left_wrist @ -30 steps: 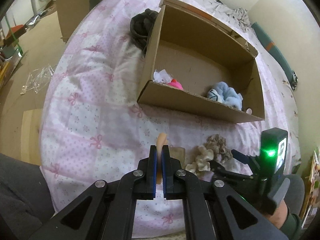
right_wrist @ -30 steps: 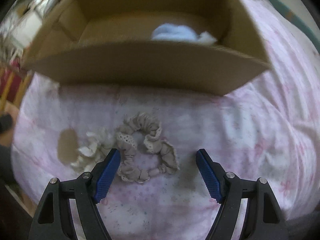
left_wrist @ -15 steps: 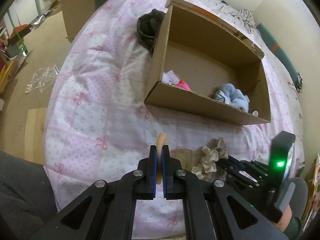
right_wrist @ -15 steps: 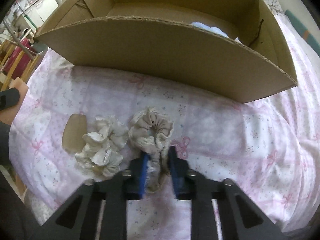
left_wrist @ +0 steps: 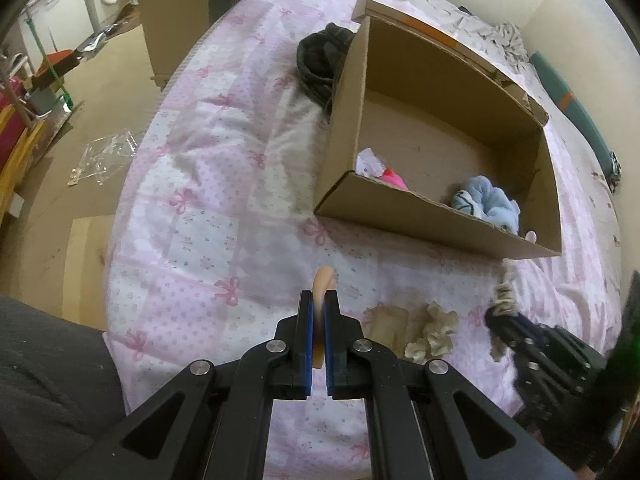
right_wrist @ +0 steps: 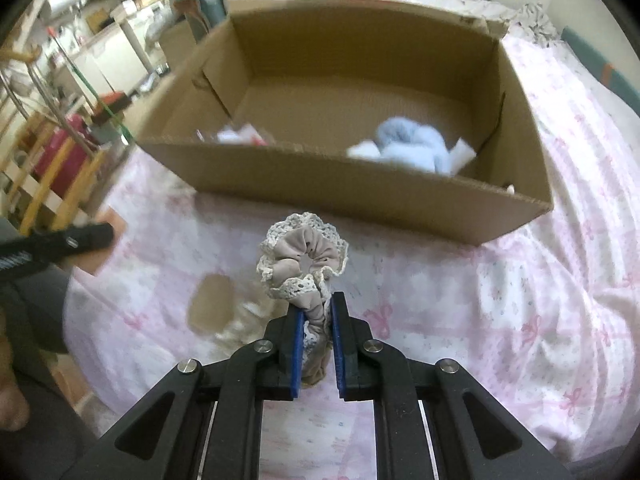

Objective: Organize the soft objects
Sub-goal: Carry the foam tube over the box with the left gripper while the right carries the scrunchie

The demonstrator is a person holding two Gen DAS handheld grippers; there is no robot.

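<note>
**Two grippers clenched on soft pieces in front of a cardboard box on the bed**

The right gripper (right_wrist: 316,316) is clamped on a taupe scrunchie (right_wrist: 303,258), a gathered fabric ring edged with cream lace. Its blue pads pinch the lower folds, and the ruffled loop stands up above them, clear of the bedspread. The left gripper (left_wrist: 319,316) is clenched on a thin, smooth peach-coloured piece (left_wrist: 322,280) whose rounded tip pokes up past its blue pads; what the piece is cannot be told.

Below them lies a quilted bedspread (left_wrist: 208,200), white and pink with printed bows and dots. On it, between the two grippers, sit a cream ruffled scrunchie (left_wrist: 432,332) and, touching its left side, a flat tan rounded patch (left_wrist: 386,318).

Beyond them rests an open corrugated cardboard box (right_wrist: 360,184) with plain brown walls and raw cut edges. Inside, near the right end of the front wall, is a fluffy light-blue bundle (left_wrist: 490,202); near the left end are a bright pink item (left_wrist: 392,179) and a crumpled white scrap (left_wrist: 370,162). A dark grey knitted garment (left_wrist: 320,62) is heaped against the outside of the left wall.
</note>
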